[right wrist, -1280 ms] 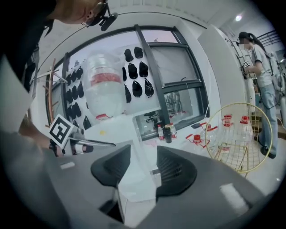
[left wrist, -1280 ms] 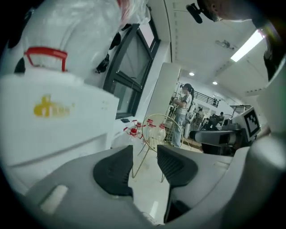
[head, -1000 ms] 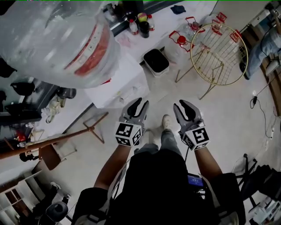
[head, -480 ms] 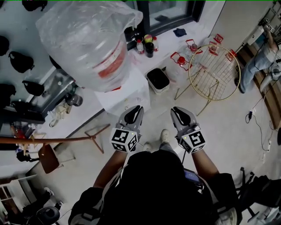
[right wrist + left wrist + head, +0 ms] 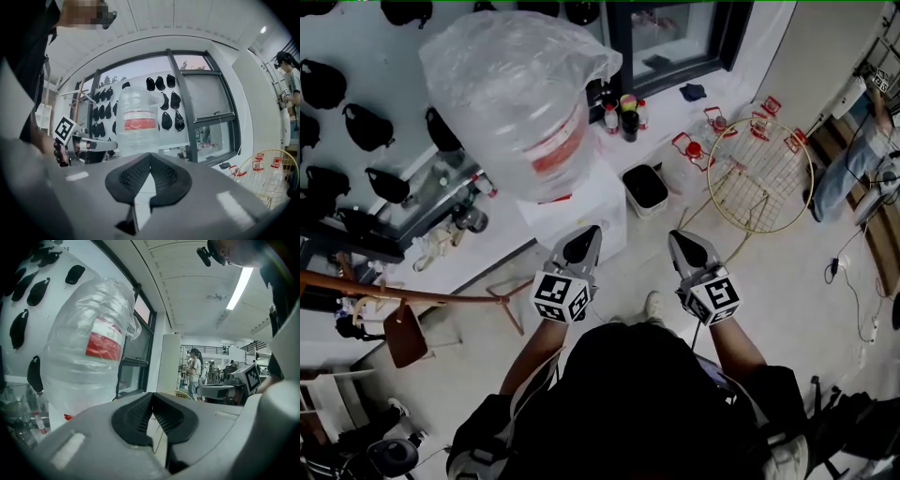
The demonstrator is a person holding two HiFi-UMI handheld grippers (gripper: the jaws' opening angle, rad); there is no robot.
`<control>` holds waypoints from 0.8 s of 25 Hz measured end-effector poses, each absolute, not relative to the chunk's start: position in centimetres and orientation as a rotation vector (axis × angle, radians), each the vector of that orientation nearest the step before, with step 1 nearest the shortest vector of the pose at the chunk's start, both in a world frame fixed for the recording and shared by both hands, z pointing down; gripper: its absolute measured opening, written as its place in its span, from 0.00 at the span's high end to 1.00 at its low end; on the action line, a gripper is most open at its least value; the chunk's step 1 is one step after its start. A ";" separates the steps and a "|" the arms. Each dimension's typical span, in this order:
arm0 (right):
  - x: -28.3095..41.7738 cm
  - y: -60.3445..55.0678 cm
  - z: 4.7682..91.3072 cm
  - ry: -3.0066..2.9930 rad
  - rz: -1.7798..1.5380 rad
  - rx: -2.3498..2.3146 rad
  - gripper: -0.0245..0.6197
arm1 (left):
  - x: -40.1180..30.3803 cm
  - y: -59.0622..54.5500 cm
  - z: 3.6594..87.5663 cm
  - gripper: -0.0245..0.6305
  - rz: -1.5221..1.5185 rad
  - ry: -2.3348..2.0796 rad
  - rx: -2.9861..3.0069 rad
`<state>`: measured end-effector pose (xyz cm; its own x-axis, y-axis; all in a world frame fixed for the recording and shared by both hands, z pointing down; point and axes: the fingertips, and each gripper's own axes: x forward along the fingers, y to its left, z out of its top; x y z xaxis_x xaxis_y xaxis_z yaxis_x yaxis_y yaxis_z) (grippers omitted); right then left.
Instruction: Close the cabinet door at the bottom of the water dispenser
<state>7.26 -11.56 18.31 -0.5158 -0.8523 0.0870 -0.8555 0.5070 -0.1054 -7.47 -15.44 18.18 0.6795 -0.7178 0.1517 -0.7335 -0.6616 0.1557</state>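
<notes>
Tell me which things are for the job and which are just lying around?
For the job: water dispenser; left claw and right claw, both just closed on nothing.
Lying about: black bin; gold wire chair; red-lidded jars.

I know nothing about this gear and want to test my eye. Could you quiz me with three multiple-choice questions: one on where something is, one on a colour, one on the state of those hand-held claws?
1. In the head view, the round gold wire chair stands where from the white water dispenser?
A. to the picture's left
B. to the picture's right
C. on top of it

2. The label on the big plastic-wrapped clear water bottle is:
A. blue
B. green
C. red

3. The left gripper and right gripper are:
A. both shut, empty
B. both clamped on a door
C. one wide open

Answers:
1 B: the chair sits toward the right edge.
2 C: a red band circles the bottle.
3 A: in each gripper view the pads have just closed and meet with nothing between.
</notes>
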 end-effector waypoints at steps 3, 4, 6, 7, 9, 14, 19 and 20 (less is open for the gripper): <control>7.2 -12.0 18.2 -2.720 0.203 1.499 0.95 | -7.5 -15.6 17.6 0.96 0.096 -1.188 2.687; 7.3 -12.1 18.2 -2.725 0.199 1.490 0.95 | -7.4 -15.5 17.5 0.96 0.091 -1.189 2.686; 7.3 -12.4 17.9 -2.737 0.204 1.480 0.95 | -7.3 -15.5 17.3 0.96 0.085 -1.189 2.685; 7.3 -12.5 17.8 -2.742 0.207 1.477 0.95 | -7.3 -15.5 17.3 0.96 0.082 -1.190 2.684; 7.2 -12.5 17.5 -2.748 0.210 1.469 0.95 | -7.4 -15.4 17.2 0.96 0.078 -1.195 2.681; 7.0 -12.3 17.4 -2.751 0.214 1.441 0.95 | -8.1 -15.8 16.6 0.96 0.026 -1.232 2.640; 6.8 -11.7 17.9 -2.764 0.217 1.426 0.95 | -8.6 -15.3 16.3 0.96 0.014 -1.252 2.654; 6.7 -11.8 17.8 -2.763 0.217 1.423 0.95 | -8.8 -15.4 16.2 0.96 0.022 -1.255 2.659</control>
